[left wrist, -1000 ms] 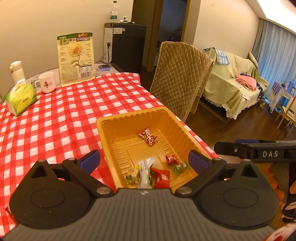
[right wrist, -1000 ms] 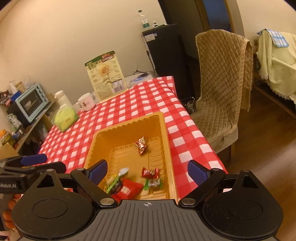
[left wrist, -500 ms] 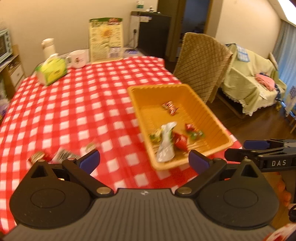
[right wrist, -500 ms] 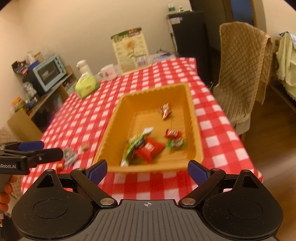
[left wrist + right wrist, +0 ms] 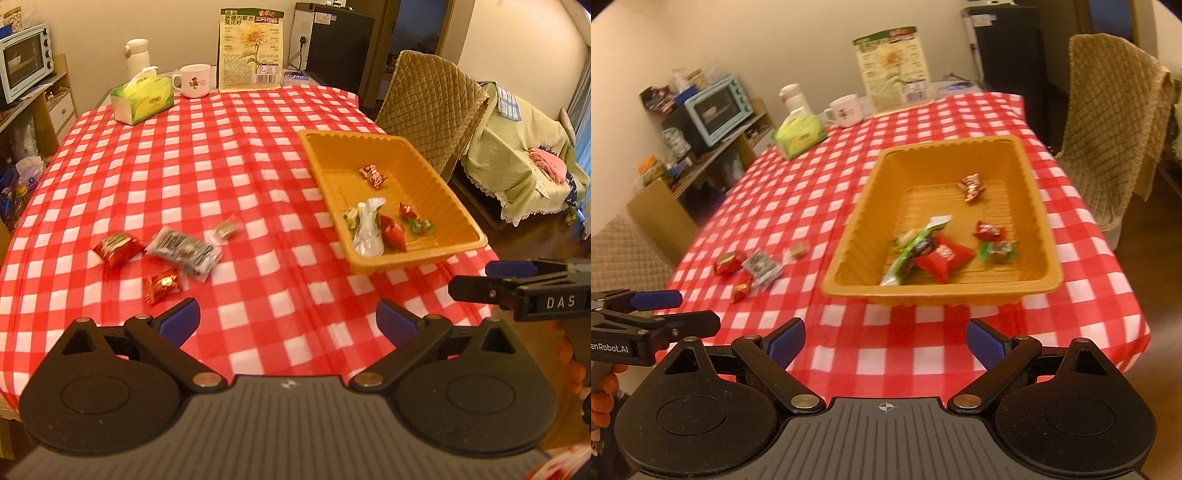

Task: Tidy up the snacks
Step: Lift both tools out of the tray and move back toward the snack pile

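Left wrist: right gripper (image 5: 480,278) reads "DAS"

Home, dining/living rm. Table w/ red-white checked cloth (image 5: 207,155), tissue box (image 5: 142,99), mug (image 5: 194,81) & white flask (image 5: 137,55) at far end. Quilted chair (image 5: 432,103) beside table, toaster oven (image 5: 24,61) on side shelf, cloth-covered sofa (image 5: 517,147) & dark mini-fridge (image 5: 338,48) beyond.

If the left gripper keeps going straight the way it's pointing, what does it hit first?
Probably bare tablecloth. The left gripper is open and empty, aimed between the loose snacks and the orange tray; depth is uncertain, but neither seems in line.
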The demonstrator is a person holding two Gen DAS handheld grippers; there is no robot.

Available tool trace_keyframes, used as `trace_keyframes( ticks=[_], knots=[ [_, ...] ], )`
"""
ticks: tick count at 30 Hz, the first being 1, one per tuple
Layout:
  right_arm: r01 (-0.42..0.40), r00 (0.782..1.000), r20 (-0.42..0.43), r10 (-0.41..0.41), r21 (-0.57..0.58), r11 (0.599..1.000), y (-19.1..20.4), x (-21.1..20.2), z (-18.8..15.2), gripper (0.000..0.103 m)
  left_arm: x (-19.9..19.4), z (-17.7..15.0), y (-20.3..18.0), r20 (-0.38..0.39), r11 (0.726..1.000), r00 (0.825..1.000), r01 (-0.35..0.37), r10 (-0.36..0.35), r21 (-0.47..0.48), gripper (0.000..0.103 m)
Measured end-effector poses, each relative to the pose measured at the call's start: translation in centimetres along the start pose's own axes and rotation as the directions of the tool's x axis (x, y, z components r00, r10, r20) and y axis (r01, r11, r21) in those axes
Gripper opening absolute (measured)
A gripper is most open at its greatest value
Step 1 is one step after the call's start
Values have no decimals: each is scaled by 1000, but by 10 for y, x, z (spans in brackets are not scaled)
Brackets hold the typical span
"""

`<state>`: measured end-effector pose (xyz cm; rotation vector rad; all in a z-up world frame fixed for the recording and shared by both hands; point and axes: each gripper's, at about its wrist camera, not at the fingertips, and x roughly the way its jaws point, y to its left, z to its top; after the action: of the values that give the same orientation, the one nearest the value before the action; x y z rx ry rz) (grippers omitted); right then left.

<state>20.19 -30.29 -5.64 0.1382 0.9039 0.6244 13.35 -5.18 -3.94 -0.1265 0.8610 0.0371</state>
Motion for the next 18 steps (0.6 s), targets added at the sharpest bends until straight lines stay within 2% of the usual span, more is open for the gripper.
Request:
trace_keyframes(
  ticks=[18],
  knots=[
    [-85, 995, -57, 80, -93, 992, 67, 44, -4, 93, -8, -16, 62, -27, 997, 997, -73, 73, -24, 97]
  ],
)
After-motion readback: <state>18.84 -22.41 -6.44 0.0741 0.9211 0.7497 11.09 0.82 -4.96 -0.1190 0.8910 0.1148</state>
